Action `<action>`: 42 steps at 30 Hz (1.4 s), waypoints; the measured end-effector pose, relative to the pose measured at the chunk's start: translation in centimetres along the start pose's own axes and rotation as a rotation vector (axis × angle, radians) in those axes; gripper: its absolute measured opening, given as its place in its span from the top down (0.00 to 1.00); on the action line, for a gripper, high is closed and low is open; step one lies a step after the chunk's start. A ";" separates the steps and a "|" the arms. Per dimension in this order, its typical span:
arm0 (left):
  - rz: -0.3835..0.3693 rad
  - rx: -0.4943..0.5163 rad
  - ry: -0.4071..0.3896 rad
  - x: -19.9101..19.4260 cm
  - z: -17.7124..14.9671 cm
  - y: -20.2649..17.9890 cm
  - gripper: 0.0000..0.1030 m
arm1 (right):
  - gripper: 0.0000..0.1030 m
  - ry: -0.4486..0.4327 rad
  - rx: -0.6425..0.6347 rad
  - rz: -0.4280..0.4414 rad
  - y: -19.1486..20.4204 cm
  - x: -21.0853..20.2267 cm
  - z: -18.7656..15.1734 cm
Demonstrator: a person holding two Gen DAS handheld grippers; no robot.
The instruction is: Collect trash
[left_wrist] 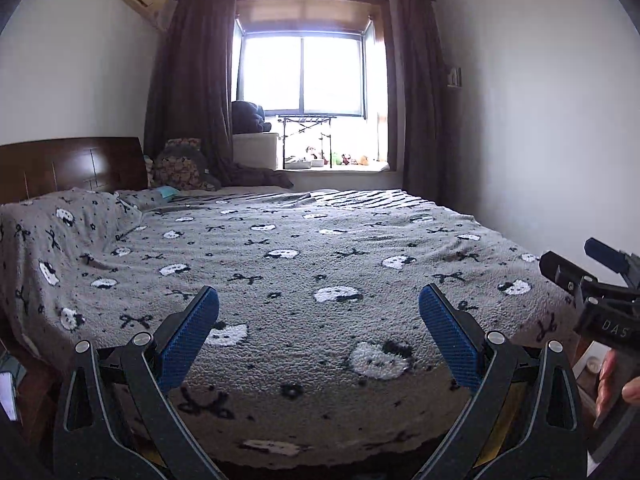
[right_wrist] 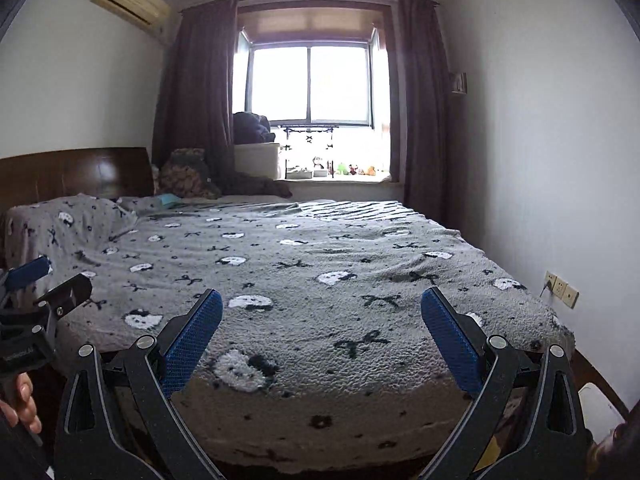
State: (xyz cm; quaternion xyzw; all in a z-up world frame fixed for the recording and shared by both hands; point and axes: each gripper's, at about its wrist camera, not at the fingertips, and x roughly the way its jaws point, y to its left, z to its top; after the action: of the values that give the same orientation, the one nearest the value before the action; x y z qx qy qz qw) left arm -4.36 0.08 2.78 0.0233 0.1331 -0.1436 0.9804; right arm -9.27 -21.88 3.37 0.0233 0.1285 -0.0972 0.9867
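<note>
- Your left hand-held gripper (left_wrist: 319,312) is spread wide with nothing between its blue, fine-ribbed pads (left_wrist: 192,334); the black frame arms carry round silver bolts.
- Your right hand-held gripper (right_wrist: 321,312) is spread just as wide and also holds nothing; in the left wrist view its dark body juts in at the right edge, with your fingers wrapped on the handle.
- Both point across the foot of the bed (left_wrist: 304,412), hovering above it, not touching.
- The blanket (right_wrist: 320,288) is a nubbly grey fleece with white cat faces and black bows, lying mostly flat with soft wrinkles toward the pillow end.
- No piece of trash can be made out on the blanket. The only candidate is a small pale teal item (left_wrist: 166,191) at the far left, near the pillow (left_wrist: 60,216); it is too small to identify.
- A striped black-and-white sheet (right_wrist: 352,209) shows at the far edge.
- A glossy dark wooden headboard (left_wrist: 68,164) stands at the far left, with a patterned cushion (left_wrist: 180,166) beside it.
- Brown curtains (right_wrist: 200,92) flank a bright window (right_wrist: 310,84); small toys (right_wrist: 352,169) line the sill.
- A cream air conditioner (right_wrist: 130,0) hangs high on the left wall; wall sockets (right_wrist: 562,290) sit low on the right wall.
</note>
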 end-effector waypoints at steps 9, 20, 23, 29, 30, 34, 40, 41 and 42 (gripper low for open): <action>0.015 -0.023 0.031 0.7 -1.5 0.4 0.08 | 0.03 0.018 0.006 -0.012 0.1 -0.1 -0.8; 0.008 -0.013 0.028 0.4 -1.4 0.2 0.08 | 0.03 0.022 0.006 0.001 0.5 -0.2 -0.9; 0.005 -0.014 0.026 0.3 -1.4 0.2 0.08 | 0.03 0.022 0.004 0.006 0.5 -0.2 -1.0; 0.004 -0.014 0.022 0.1 -1.2 0.1 0.08 | 0.03 0.026 -0.003 0.013 1.0 -0.2 -1.1; 0.004 -0.013 0.022 0.1 -1.2 0.1 0.08 | 0.03 0.027 -0.003 0.014 1.0 -0.1 -1.1; 0.005 -0.015 0.021 0.1 -1.1 0.1 0.08 | 0.03 0.026 -0.003 0.016 1.0 -0.1 -1.1; -0.007 -0.018 0.024 0.2 -1.1 0.0 0.08 | 0.03 0.027 -0.002 0.018 1.1 -0.1 -1.0; -0.007 -0.017 0.024 0.2 -1.1 0.0 0.08 | 0.03 0.028 -0.002 0.019 1.2 -0.1 -1.0; -0.007 -0.017 0.024 0.2 -1.0 -0.1 0.08 | 0.03 0.028 -0.002 0.021 1.2 -0.1 -1.0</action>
State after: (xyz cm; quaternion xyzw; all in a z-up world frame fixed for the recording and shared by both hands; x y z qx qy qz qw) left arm -4.46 0.03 1.72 0.0162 0.1459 -0.1458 0.9784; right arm -9.35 -20.60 2.48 0.0250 0.1420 -0.0864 0.9858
